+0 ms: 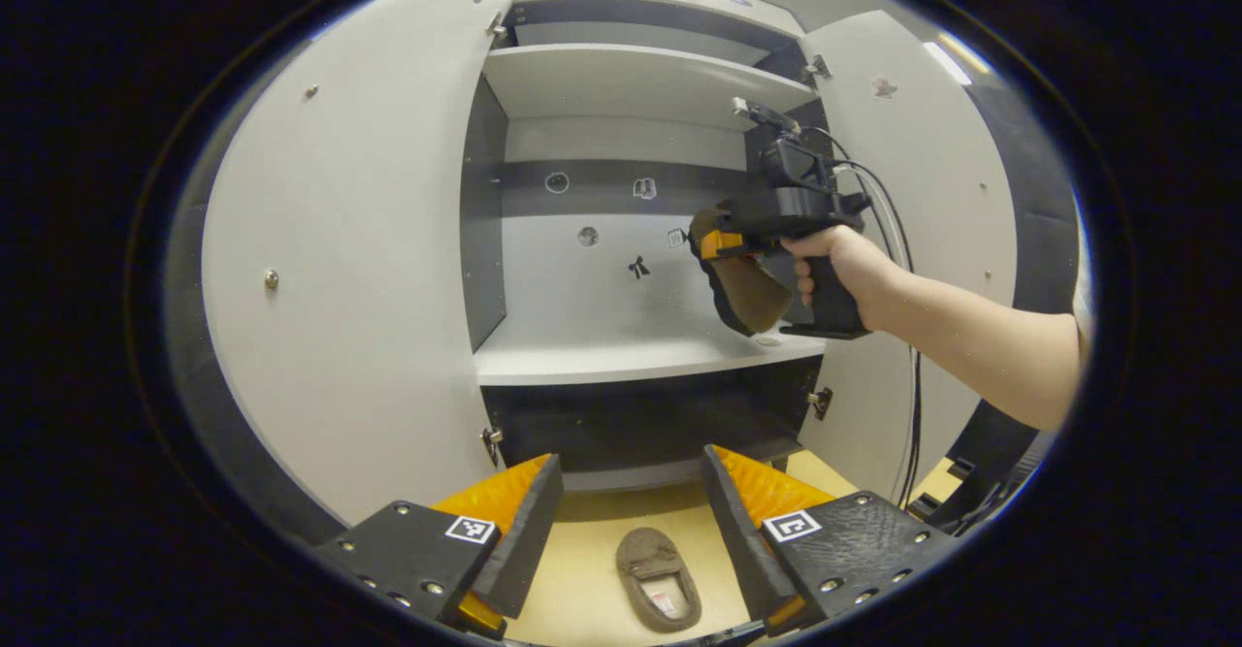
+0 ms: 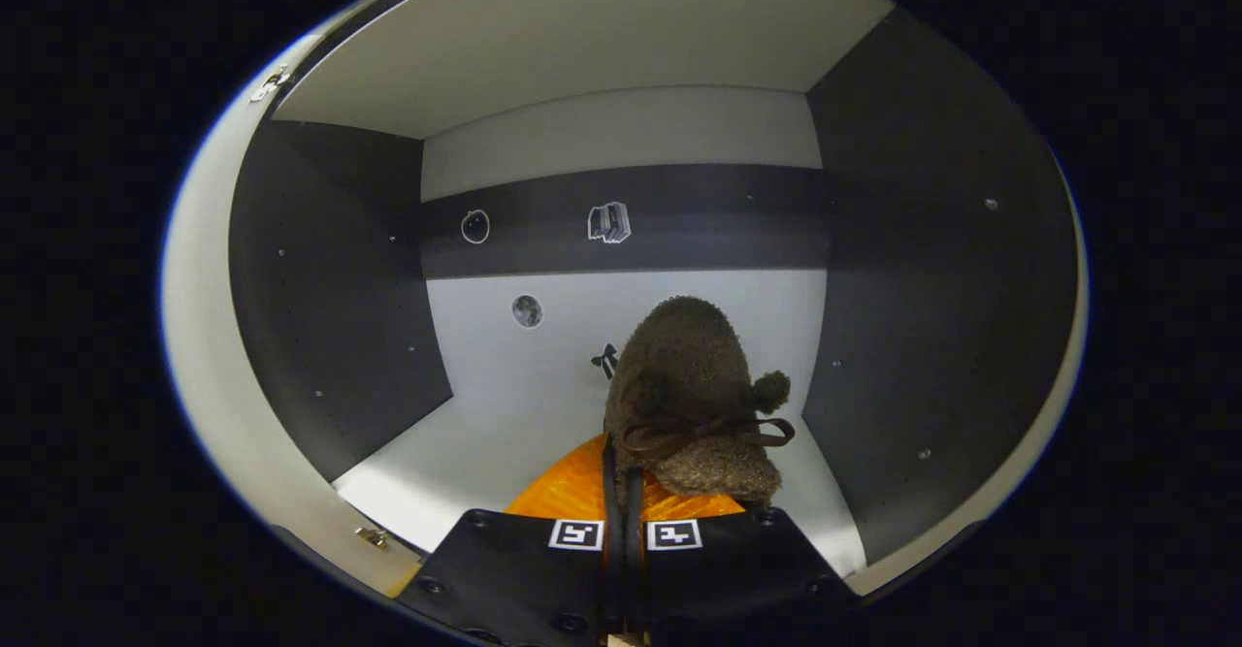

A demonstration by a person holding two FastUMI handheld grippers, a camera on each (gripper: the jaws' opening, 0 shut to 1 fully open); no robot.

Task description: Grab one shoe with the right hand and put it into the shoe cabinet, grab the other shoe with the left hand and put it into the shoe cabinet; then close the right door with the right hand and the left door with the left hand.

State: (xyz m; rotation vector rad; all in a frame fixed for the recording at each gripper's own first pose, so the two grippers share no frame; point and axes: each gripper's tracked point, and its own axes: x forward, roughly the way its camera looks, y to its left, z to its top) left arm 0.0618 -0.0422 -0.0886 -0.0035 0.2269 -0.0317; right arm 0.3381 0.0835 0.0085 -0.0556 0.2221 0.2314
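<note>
slipper [image 2: 691, 390] in the pinching right hand-held gripper [image 2: 626, 492] looks soft, light; left hand-held gripper [image 1: 631, 511], spread, should take the floor slipper [image 1: 659, 577] by its rim.

I note the shoe [image 2: 691, 390] is fuzzy brown cloth, rough-napped, with a thin cord bow. The second shoe [image 1: 659, 577] looks the same matt fabric. Cabinet shelf [image 1: 621, 356] and doors [image 1: 359, 269] appear smooth, matt laminate; hinges [image 1: 820, 402] look metal.
</note>
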